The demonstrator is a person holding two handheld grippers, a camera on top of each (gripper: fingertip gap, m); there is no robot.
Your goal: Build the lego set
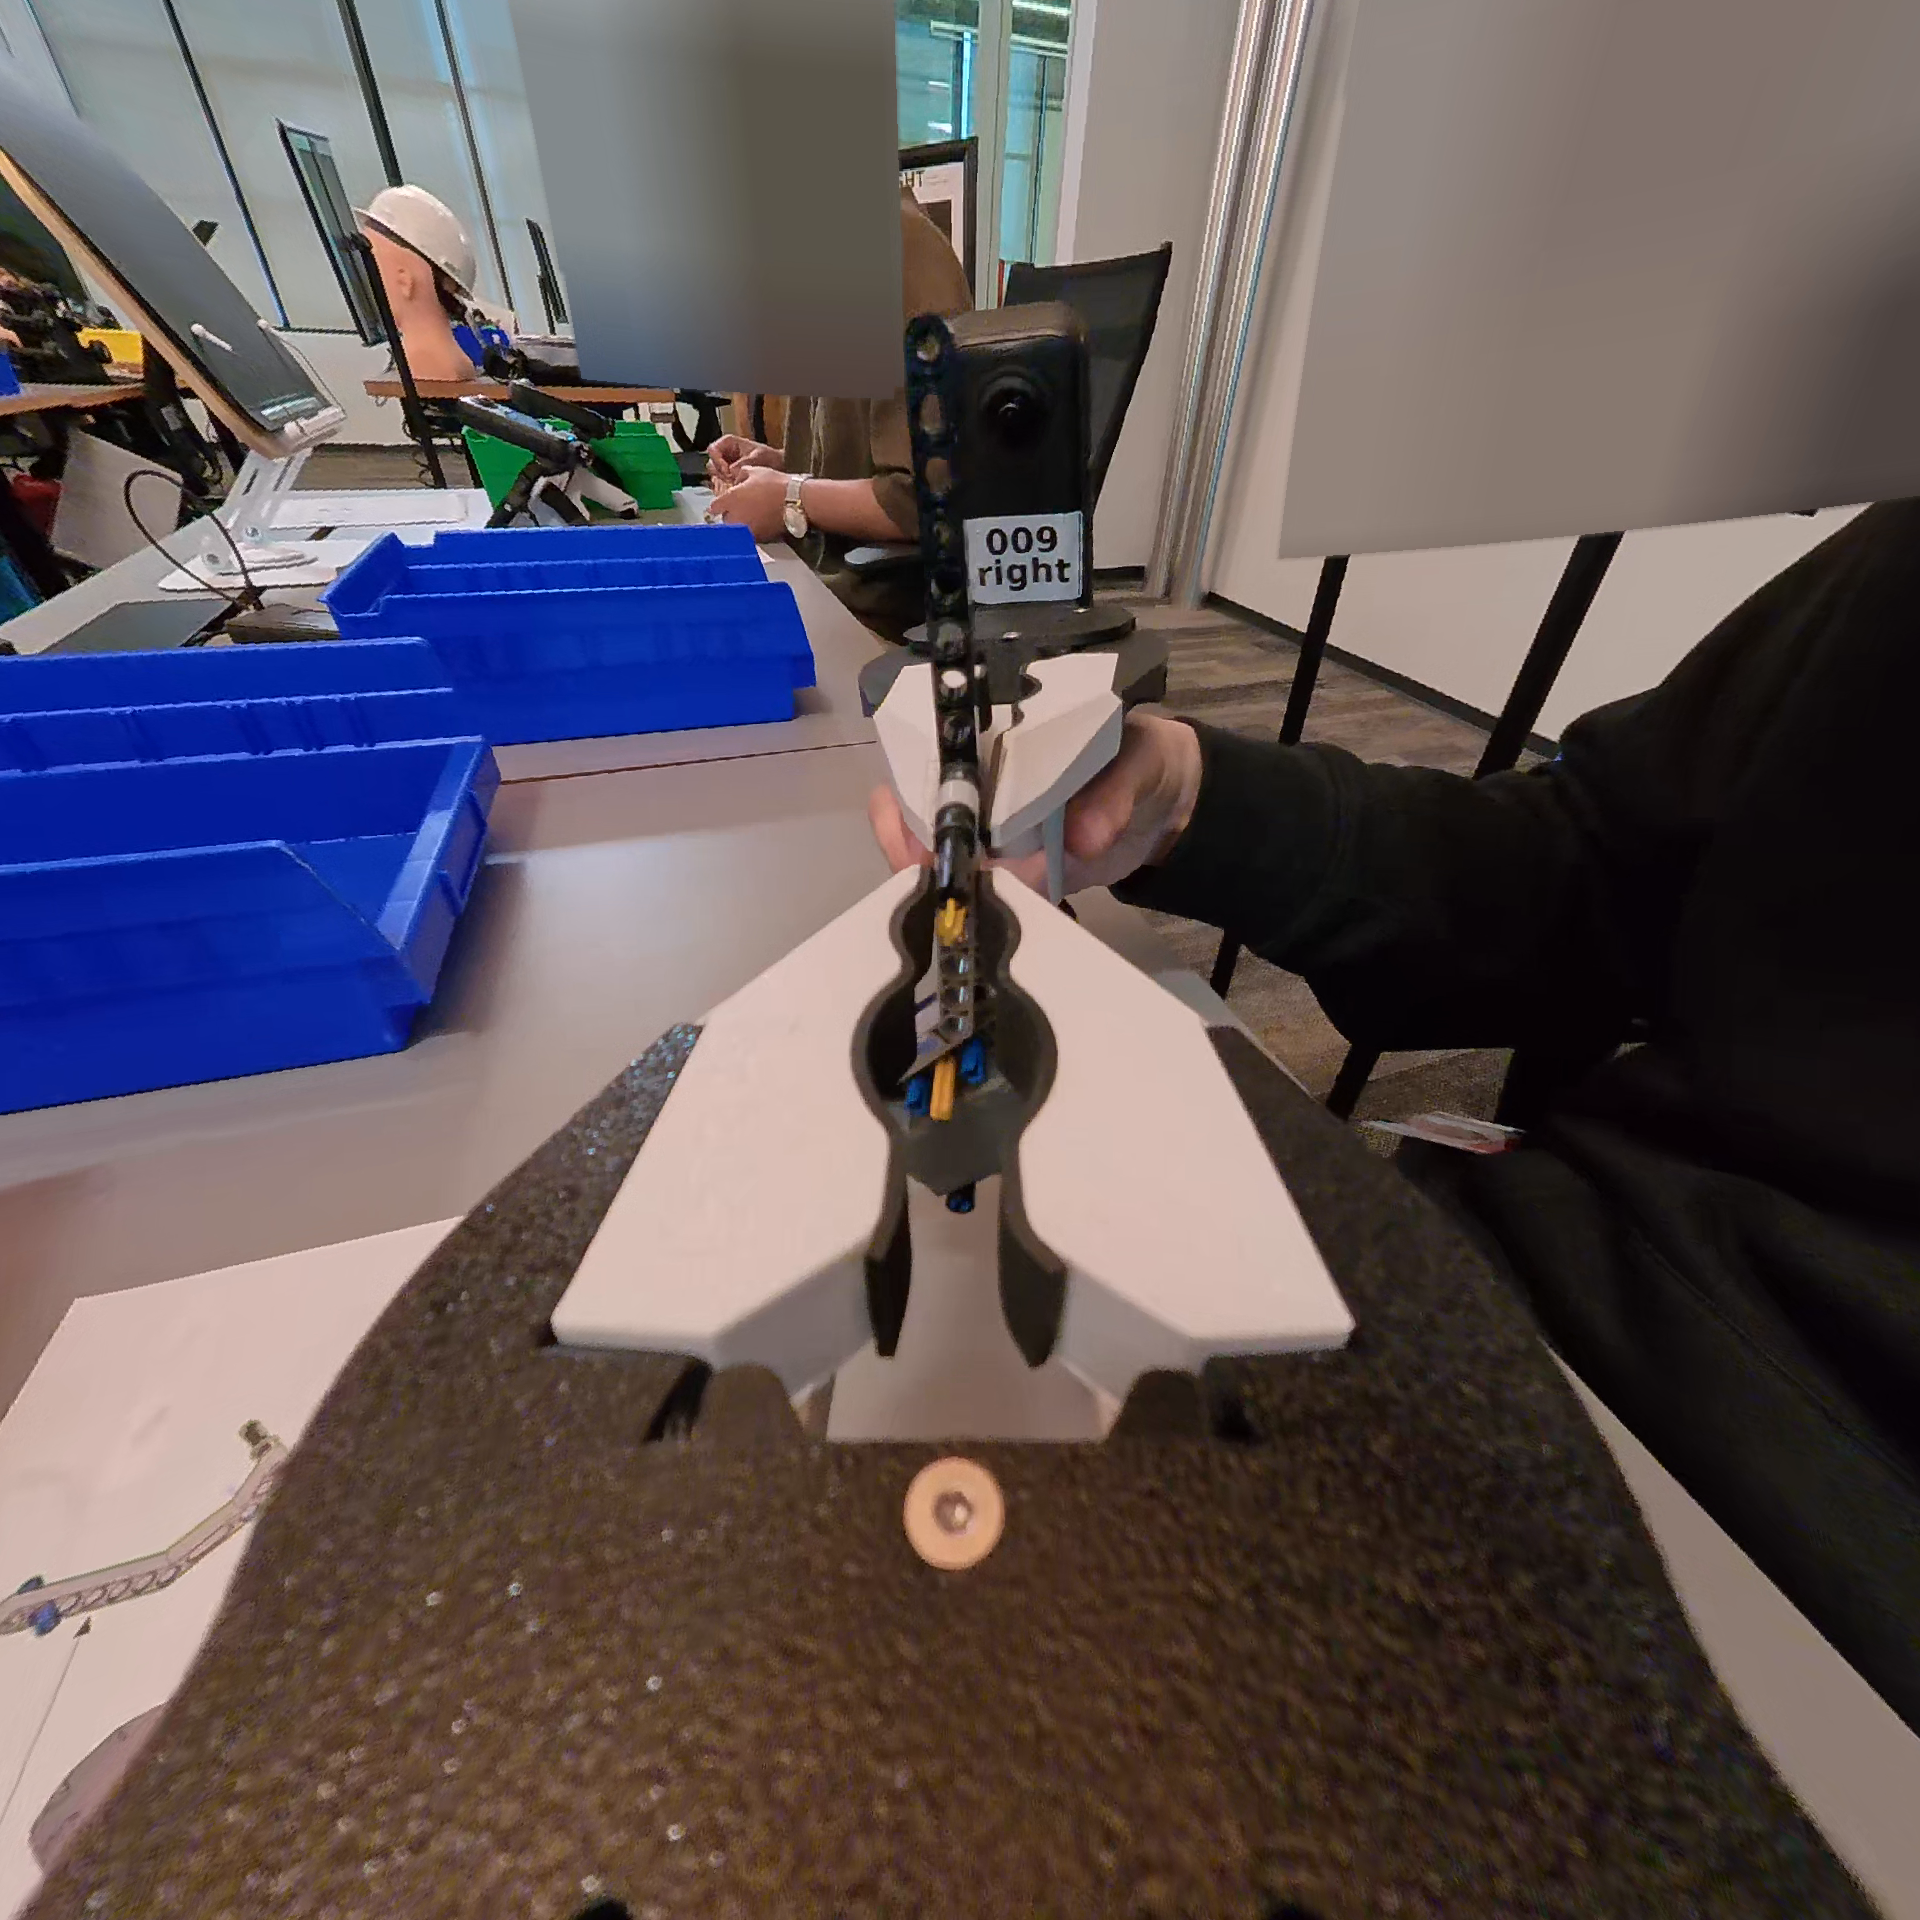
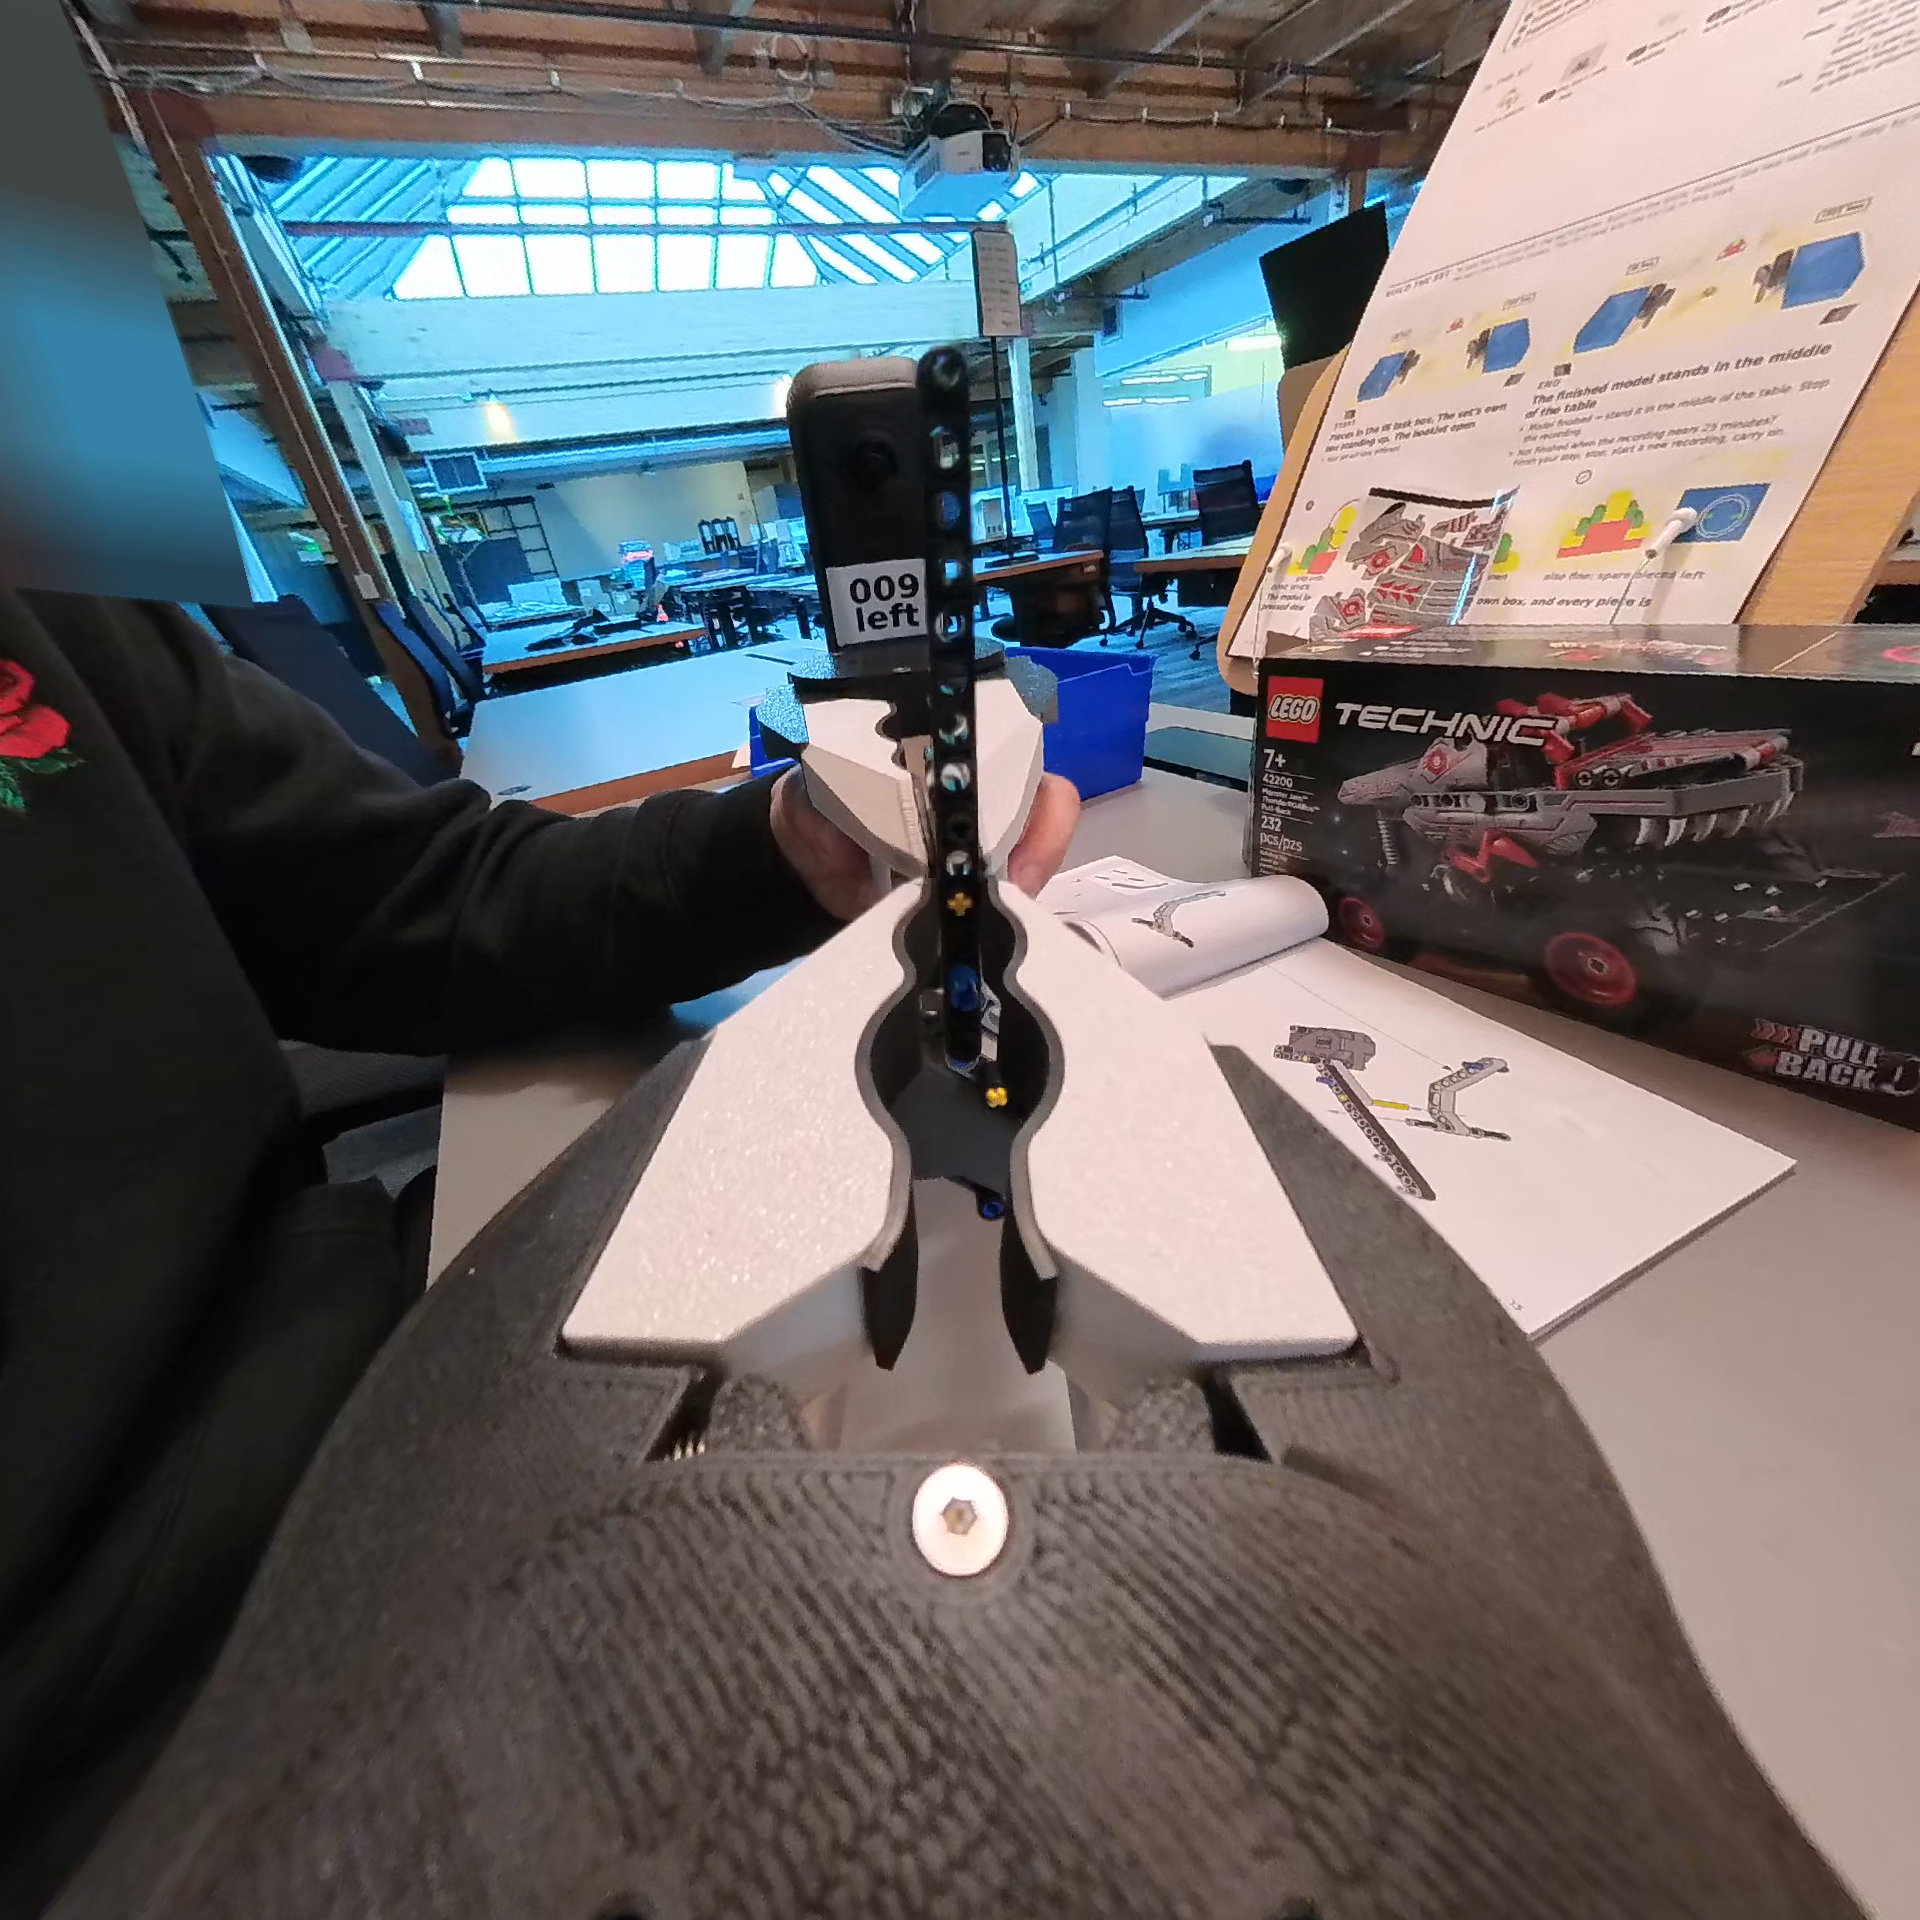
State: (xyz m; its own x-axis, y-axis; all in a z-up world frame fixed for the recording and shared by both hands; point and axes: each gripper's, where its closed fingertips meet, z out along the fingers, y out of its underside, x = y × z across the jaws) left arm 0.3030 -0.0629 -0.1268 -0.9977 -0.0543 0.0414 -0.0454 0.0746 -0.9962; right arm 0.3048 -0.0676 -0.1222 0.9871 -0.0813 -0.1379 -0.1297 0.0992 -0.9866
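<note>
A lego assembly is held in the air between both grippers, which face each other tip to tip. Its long black holed beam (image 1: 940,499) stands up past the grippers and also shows in the right wrist view (image 2: 951,582). My left gripper (image 1: 951,883) is shut on the lower part, where a grey beam piece (image 1: 951,997), a yellow axle (image 1: 942,1091) and blue pins sit between the fingers. My right gripper (image 2: 961,888) is shut on the black beam from the other side, with a blue pin (image 2: 964,982) and a yellow axle end (image 2: 995,1096) between its fingers.
Blue parts bins (image 1: 239,831) stand on the table to the left. The open instruction booklet (image 2: 1455,1122) lies to the right, with the set box (image 2: 1590,831) and a tilted instruction board (image 2: 1621,364) behind it. Another person's hands (image 1: 758,488) rest at a far table. My two grippers' fingertips are within a few centimetres of each other.
</note>
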